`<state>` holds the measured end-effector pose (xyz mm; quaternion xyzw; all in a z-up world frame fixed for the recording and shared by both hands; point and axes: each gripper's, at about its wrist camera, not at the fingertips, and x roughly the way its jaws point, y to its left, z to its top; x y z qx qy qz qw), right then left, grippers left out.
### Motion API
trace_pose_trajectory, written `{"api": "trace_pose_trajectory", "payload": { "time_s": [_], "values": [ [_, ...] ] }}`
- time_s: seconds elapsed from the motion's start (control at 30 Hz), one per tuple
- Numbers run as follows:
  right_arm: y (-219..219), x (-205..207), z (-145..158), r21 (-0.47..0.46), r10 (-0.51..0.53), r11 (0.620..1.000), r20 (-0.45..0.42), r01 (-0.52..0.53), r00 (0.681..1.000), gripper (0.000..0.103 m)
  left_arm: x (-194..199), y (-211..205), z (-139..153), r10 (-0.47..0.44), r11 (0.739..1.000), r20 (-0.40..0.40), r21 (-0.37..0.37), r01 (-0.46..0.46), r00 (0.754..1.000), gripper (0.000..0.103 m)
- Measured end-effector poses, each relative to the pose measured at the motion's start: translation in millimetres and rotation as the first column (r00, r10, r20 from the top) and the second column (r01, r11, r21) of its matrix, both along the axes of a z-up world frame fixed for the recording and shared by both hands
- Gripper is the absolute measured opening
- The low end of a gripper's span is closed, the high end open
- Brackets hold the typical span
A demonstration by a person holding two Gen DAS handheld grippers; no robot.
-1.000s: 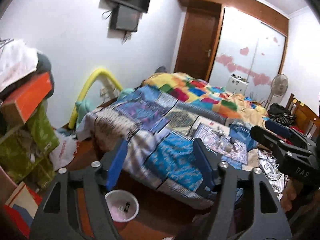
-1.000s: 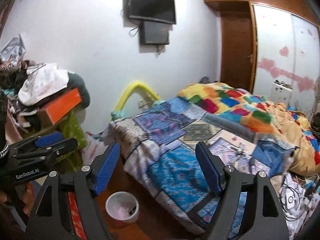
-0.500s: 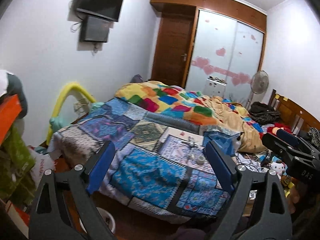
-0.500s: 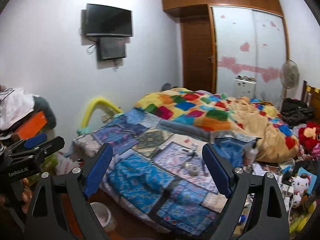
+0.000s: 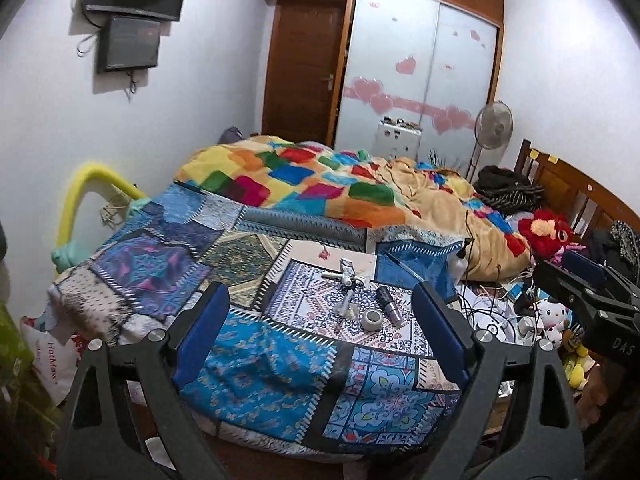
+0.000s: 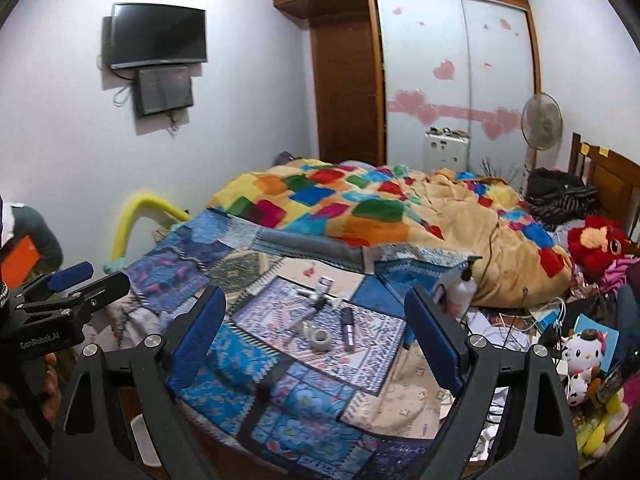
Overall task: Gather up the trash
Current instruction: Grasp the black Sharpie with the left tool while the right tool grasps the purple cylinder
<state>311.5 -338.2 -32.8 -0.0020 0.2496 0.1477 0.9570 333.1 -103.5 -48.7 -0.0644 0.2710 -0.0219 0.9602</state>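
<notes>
Several small items lie together on the bed, on the white patterned patch of the patchwork quilt near its foot edge: a roll of tape, a dark cylindrical tube just beside it, and a white boxy piece farther in. A white pump bottle stands toward the bed's right edge, against the colourful blanket. Both grippers hang short of the foot edge, apart from these things. Left gripper: jaws spread wide after just opening, nothing between them. Right gripper likewise.
</notes>
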Motion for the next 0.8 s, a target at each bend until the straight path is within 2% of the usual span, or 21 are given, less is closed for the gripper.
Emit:
{"api": "trace_pose_trajectory", "payload": {
  "time_s": [0.33, 0.53, 0.73, 0.8],
  "values": [
    [-29.2, 67.7, -55.4, -0.036, -0.092, 0.995, -0.139, 0.088, 0.986, 0.089, 86.6, -24.0, -61.2, -0.052, 0.998, -0.126, 0.012, 0.054, 0.991, 0.093],
    [-41.1, 112.7, -100.4, -0.039, -0.116, 0.993, -0.259, 0.109, 0.959, 0.089, 135.8, -37.1, -106.5, -0.125, 0.991, -0.231, 0.022, 0.133, 0.965, 0.093],
    [-40.2, 149.3, -135.9, -0.027, -0.091, 0.996, -0.351, 0.087, 0.932, 0.089, 176.8, -41.7, -142.4, -0.149, 0.986, -0.295, 0.025, 0.164, 0.944, 0.093],
    [-36.9, 159.6, -145.5, -0.014, -0.075, 0.997, -0.370, 0.075, 0.926, 0.086, 191.3, -43.3, -152.2, -0.156, 0.985, -0.307, 0.025, 0.172, 0.939, 0.091]
  ]
}}
